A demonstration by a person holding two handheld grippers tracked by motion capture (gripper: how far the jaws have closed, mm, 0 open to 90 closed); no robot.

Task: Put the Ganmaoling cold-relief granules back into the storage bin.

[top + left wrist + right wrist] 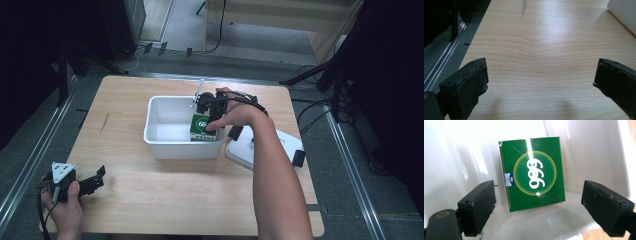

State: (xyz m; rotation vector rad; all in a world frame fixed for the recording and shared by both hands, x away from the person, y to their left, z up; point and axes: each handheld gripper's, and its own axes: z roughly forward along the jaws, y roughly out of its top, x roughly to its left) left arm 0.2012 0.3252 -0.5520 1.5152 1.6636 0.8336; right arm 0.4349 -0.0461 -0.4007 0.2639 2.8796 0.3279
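Right gripper [539, 207]: fingers wide, inside white bin [155, 145] before green box [532, 176] | box: at bin's right wall | Left gripper [540, 82]: fingers wide, over bare tabletop [541, 37].

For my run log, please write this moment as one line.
right claw: open, over tub | box: green, in tub, free | left claw: open, over table | lid: beside tub

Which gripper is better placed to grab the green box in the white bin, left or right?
Right. The right gripper is over the white bin, jaws open on either side of the green box. The left gripper rests at the table's near left corner, open over bare wood.
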